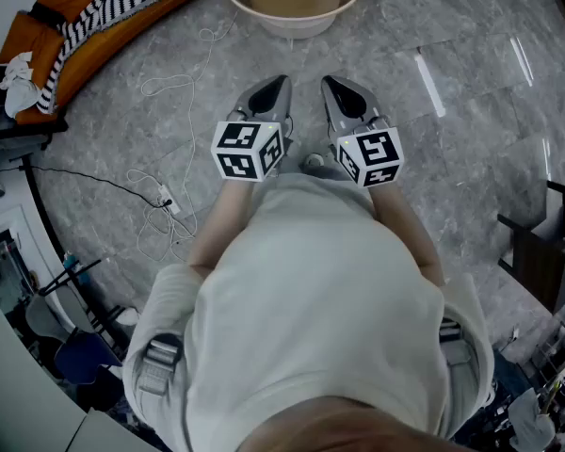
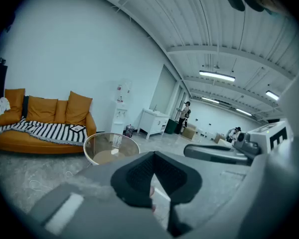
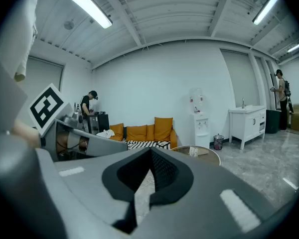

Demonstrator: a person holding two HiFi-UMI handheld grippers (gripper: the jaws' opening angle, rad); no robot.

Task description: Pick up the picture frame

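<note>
Both grippers are held level side by side in front of the person, over the grey floor. My left gripper (image 1: 279, 85) (image 2: 153, 202) is shut with nothing between its jaws. My right gripper (image 1: 333, 84) (image 3: 138, 197) is also shut and empty. A small dark-edged flat thing (image 2: 77, 128), possibly the picture frame, lies on the striped blanket (image 2: 45, 131) of the orange sofa (image 2: 50, 111), far from both grippers. A white card-like thing (image 2: 115, 141) (image 3: 193, 152) stands on the round glass table (image 1: 292, 32).
The round table (image 2: 92, 144) stands just ahead of the grippers. The sofa (image 1: 38, 59) lies to the far left. Loose white cables (image 1: 169, 196) trail on the floor at left. A dark chair (image 1: 544, 252) stands at right. People (image 2: 183, 114) stand far off.
</note>
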